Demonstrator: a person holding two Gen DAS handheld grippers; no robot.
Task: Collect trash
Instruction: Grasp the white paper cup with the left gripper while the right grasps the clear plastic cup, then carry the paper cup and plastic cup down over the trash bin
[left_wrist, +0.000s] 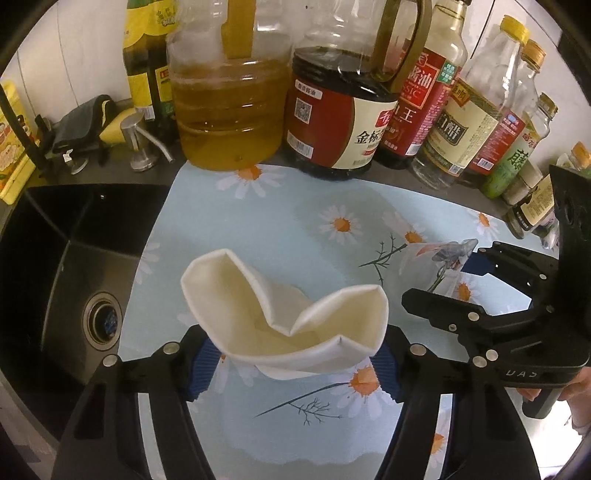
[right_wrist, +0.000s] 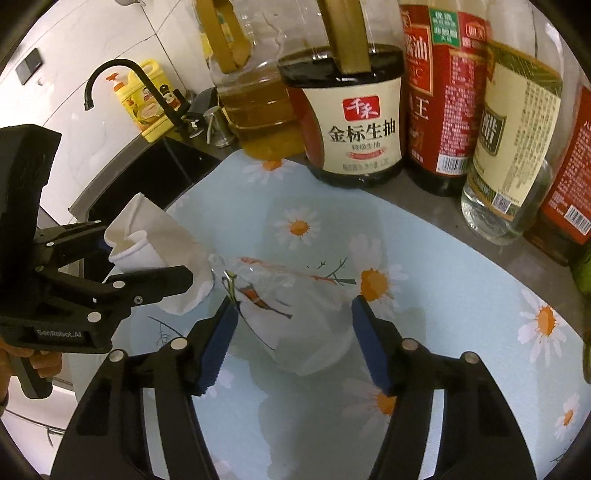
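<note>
Two pieces of trash were in play, and neither had left the worktop (right_wrist: 461, 229) yet, so by my reckoning the collecting was only at the grabbing stage. No bin showed in either view, so the carrying-off and the drop were all still to do.

On the left, the left tongs (left_wrist: 295, 369) stood about half open around the crushed paper cup (left_wrist: 280, 325), which lay on the daisy-print mat (left_wrist: 295, 229) with its crumpled mouth toward the bottles (left_wrist: 343, 122). Both blue pads (left_wrist: 201, 373) met the cup's base, one on each side, and it looked pinched between them, though how firmly I couldn't say.

Over on the right, the right tongs (right_wrist: 293, 347) stood roughly half open astride the clear plastic cup (right_wrist: 295, 321), lying on its side on the mat just beside the paper cup. The left pad seemed to touch its wall; the right pad stood clear of it with mat showing between, so that one was straddled, not yet gripped.

The black sink (left_wrist: 74, 258) sat just left of the mat.
</note>
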